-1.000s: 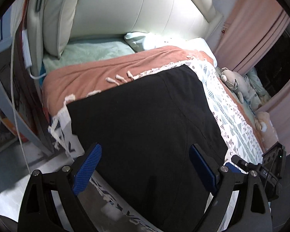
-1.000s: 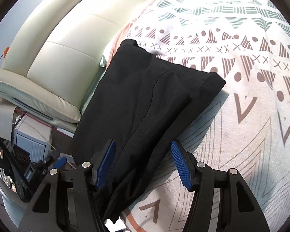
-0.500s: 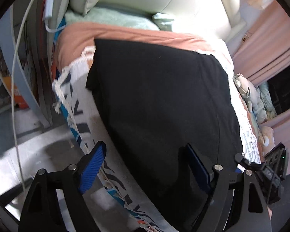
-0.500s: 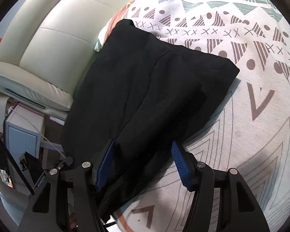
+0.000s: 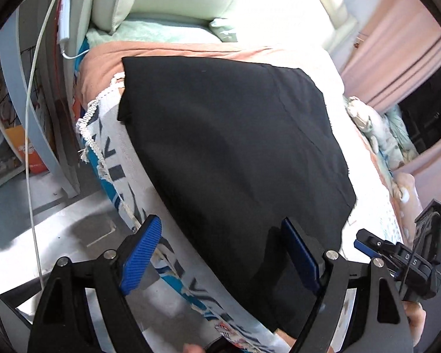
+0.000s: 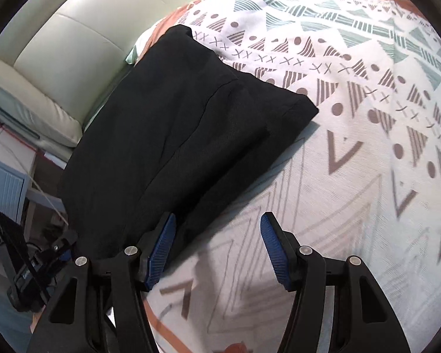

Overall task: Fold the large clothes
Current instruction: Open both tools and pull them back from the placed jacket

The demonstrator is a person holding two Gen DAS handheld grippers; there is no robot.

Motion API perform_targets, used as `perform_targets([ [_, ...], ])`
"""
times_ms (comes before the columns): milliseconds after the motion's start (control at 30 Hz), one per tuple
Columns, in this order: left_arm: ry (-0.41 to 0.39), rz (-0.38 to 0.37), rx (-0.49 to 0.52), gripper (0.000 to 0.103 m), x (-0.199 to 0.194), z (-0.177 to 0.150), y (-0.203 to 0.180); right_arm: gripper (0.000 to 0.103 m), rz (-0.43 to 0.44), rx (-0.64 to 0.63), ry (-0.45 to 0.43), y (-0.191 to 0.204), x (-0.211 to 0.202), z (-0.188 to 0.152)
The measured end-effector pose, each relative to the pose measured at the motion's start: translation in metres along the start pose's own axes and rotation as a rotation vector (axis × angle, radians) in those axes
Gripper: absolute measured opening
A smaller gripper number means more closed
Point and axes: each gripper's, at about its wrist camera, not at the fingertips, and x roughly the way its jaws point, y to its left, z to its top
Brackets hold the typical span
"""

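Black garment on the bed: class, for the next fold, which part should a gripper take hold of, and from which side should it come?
Probably the near corner of the black garment, coming low from the bed's foot end. In the right wrist view its layered edges run toward the right gripper, whose open fingers sit by that corner; the patterned blanket beside it lies flat.

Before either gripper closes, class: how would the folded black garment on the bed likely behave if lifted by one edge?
The black garment would probably droop, since its stacked layers lie soft and flat on the patterned blanket. The layers would likely slide apart: nothing pins their offset edges. It seems light, barely denting the bedding. Both the left gripper and right gripper are open.
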Motion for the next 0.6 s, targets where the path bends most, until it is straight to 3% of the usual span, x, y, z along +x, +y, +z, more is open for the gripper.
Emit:
perform_targets([
  [133,-0.028,-0.005,0.033,0.084,-0.017,-0.009,-0.011,0.082,-0.021,-0.042,-0.054,0.0,-0.03,-0.015],
  [233,-0.057,-0.012,0.068,0.085,-0.034,-0.016,-0.025,0.086,-0.044,-0.056,-0.096,-0.001,-0.053,-0.026],
  [367,-0.094,-0.014,0.131,0.102,-0.055,-0.024,-0.047,0.103,-0.079,-0.078,-0.157,-0.006,-0.085,-0.035],
  [600,-0.128,-0.034,0.212,0.102,-0.081,-0.036,-0.08,0.103,-0.128,-0.06,-0.263,-0.018,-0.134,-0.054],
])
